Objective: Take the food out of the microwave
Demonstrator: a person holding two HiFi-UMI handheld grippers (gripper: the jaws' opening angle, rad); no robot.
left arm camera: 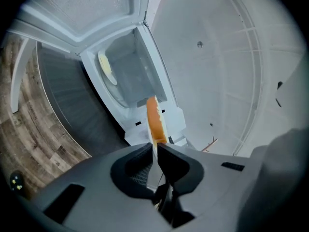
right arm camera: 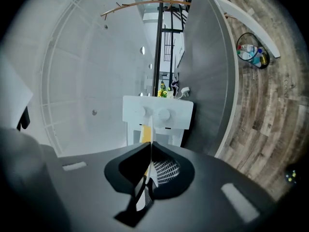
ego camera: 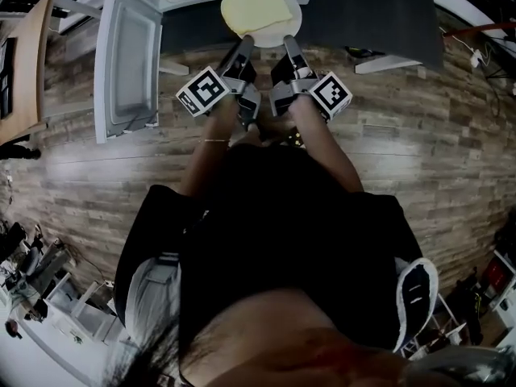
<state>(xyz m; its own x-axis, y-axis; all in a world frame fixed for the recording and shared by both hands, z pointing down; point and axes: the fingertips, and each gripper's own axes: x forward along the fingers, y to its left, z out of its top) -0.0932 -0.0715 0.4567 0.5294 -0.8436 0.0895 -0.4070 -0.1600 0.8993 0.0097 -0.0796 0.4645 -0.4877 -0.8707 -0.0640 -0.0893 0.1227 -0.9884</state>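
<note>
Wooden floor [ego camera: 419, 160] lies below the white microwave [ego camera: 129, 55], whose door stands open. Just right of the microwave, the left gripper [ego camera: 246, 40] and the right gripper [ego camera: 289, 40] each pinch the plate [ego camera: 295, 21] rim. The flat yellow food [ego camera: 256, 6] looks soft and could slide, so the stiff rim seems the correct hold.
</note>
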